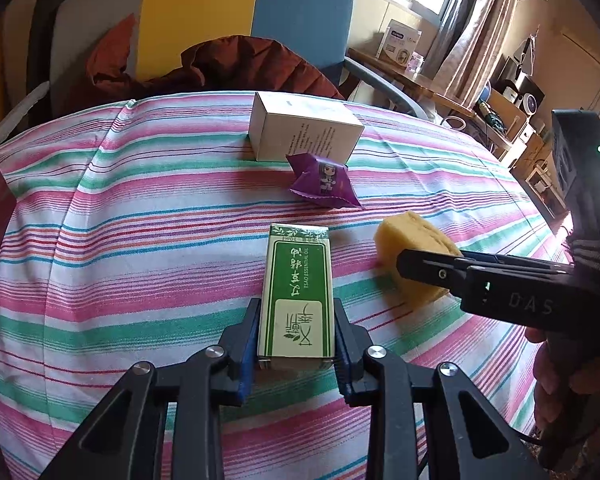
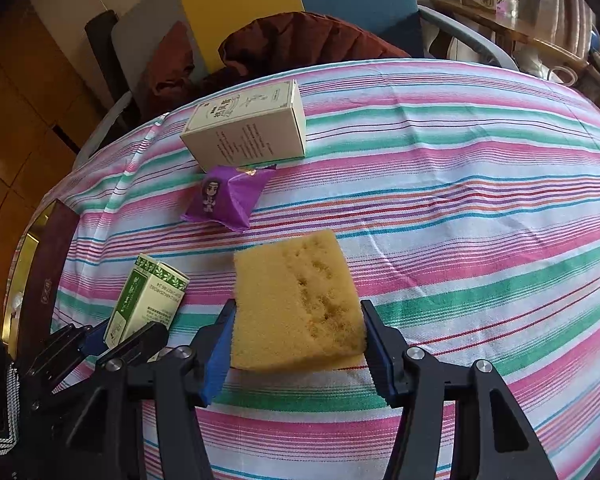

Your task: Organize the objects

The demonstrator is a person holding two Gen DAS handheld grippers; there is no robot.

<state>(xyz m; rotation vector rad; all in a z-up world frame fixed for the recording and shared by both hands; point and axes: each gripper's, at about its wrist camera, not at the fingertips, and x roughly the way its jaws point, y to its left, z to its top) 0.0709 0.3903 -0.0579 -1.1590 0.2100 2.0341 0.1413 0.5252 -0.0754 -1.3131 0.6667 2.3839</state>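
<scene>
On the striped pink, green and white cloth covering the table [image 1: 140,240], both claws have something between their fingers. The left claw [image 1: 296,336] is closed on the near end of a green and white cardboard carton [image 1: 298,280], its blue pads pressed to the long sides, most of the carton pointing away toward the far side. The right claw [image 2: 298,340] brackets a yellow porous sponge block [image 2: 296,300]; its left pad touches the sponge, but whether the right pad presses it or stands just off I cannot tell. Farther away lie a purple crinkled snack packet with a cartoon figure [image 1: 326,180] and, just beyond and touching it, a cream rectangular cardboard box [image 1: 300,128].

To do this step well, I judge each item should be kept level and low over the cloth, the carton gripped firmly enough that its far end does not droop, the sponge squeezed only lightly, and both set down beside the packet and box without nudging them
</scene>
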